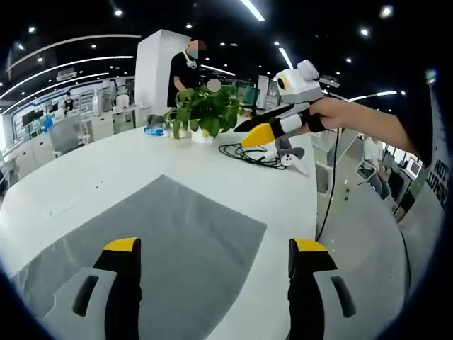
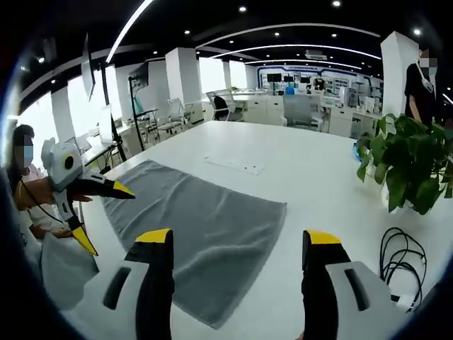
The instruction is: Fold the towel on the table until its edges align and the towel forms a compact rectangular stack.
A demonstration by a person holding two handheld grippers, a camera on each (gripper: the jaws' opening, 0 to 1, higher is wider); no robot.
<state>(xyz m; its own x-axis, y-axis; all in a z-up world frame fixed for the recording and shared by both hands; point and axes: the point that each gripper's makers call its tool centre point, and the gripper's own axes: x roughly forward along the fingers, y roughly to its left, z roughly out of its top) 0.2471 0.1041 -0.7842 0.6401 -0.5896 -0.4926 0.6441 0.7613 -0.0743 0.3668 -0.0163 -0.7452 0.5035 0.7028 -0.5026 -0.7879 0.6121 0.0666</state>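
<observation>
The grey towel (image 2: pixel 195 216) lies flat and unfolded on the white table (image 2: pixel 318 177). Both the left gripper (image 1: pixel 214 265) and right gripper (image 2: pixel 237 255) hover above it, jaws apart and empty. It looks soft, limp, probably light; pinch it at corners.

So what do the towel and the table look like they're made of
Towel: grey woven cloth, likely terry or microfibre; matte, faintly napped surface, lying limp and flat. Table: smooth white top, probably laminate or painted board; it shows a soft sheen and no grain, so the core material is unclear.
</observation>
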